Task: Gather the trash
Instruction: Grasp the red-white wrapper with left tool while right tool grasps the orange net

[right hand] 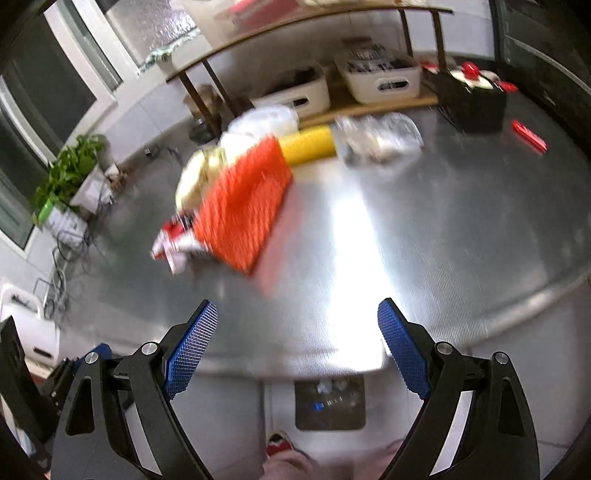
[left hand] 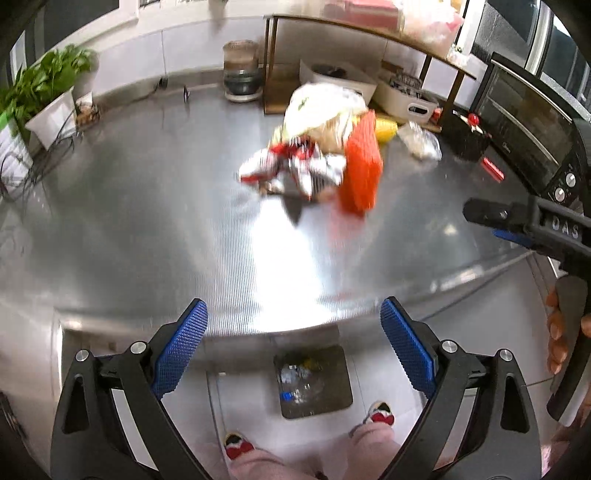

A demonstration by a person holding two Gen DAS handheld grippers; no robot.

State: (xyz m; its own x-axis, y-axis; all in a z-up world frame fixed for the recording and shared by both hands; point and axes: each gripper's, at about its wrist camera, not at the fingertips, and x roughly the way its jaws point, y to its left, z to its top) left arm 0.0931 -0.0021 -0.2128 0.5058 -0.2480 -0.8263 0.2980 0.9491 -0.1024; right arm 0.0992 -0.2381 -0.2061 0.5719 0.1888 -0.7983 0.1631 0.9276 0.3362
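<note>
A heap of trash lies mid-counter: an orange packet (left hand: 361, 168) (right hand: 243, 205), a crumpled red-and-white wrapper (left hand: 295, 168) (right hand: 173, 242), a white plastic bag (left hand: 321, 107) (right hand: 258, 122), a yellow roll (left hand: 386, 129) (right hand: 308, 144) and clear crumpled plastic (left hand: 421, 142) (right hand: 380, 138). My left gripper (left hand: 294, 345) is open and empty above the counter's front edge, well short of the heap. My right gripper (right hand: 297, 350) is open and empty too; it also shows at the right of the left wrist view (left hand: 517, 221). A trash bin (left hand: 314, 382) (right hand: 330, 402) with some rubbish stands on the floor below.
The steel counter (left hand: 147, 221) (right hand: 443, 240) carries a potted plant (left hand: 48, 92) (right hand: 70, 173), cables, a wooden shelf (left hand: 369, 33) with white baskets (right hand: 380, 75), a black box (right hand: 472, 103), a small red item (right hand: 530, 136) and an oven (left hand: 532, 122). Feet stand by the bin.
</note>
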